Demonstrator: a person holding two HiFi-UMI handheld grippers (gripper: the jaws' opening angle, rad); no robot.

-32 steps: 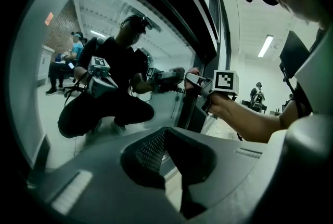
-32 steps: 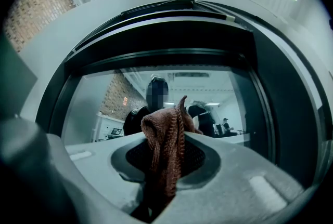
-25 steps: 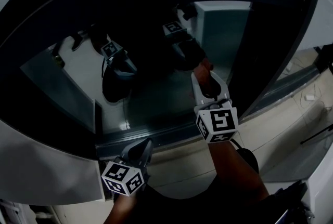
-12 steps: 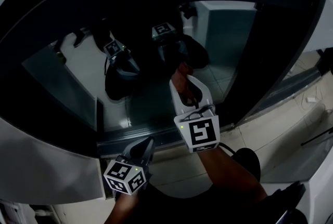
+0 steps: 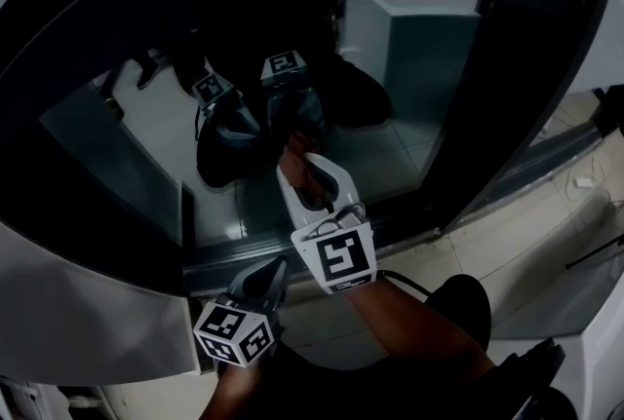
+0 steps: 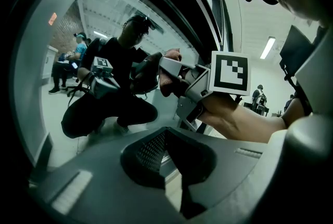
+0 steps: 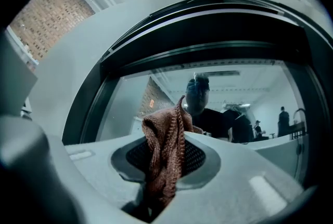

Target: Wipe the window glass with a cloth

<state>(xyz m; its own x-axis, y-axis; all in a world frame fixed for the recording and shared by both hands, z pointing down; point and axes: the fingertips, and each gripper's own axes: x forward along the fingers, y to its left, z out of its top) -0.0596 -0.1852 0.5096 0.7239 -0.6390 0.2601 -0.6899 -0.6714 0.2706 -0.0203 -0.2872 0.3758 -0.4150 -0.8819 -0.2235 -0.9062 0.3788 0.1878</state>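
A dark window glass (image 5: 419, 106) in a curved frame (image 5: 117, 9) is being viewed from above, and a crouching person's reflection is being shown in it.

At the lower left, the left hand-held gripper (image 5: 270, 270) is being held low, just beside the bottom edge of the frame and apart from the glass. Its jaws are being kept closed together with nothing between them.

Toward the middle, the right hand-held gripper (image 5: 297, 170) is being held up against the lower part of the glass. A reddish-brown cloth (image 7: 164, 158) is being clenched tightly between its jaws, with its bunched end being pushed toward the pane.

Over the past second the right hand-held gripper is being carried steadily leftward along the glass. It was standing right of the middle, nearer the dark upright bar (image 5: 468, 116), and is now being brought close above the left hand-held gripper. The left hand-held gripper is being left where it was.

This is being read as a wiping stroke under way across the lower pane, from right to left. The upper glass and the far left part are being judged as yet to be covered, though no smears or dirt are being made out in this dim light.
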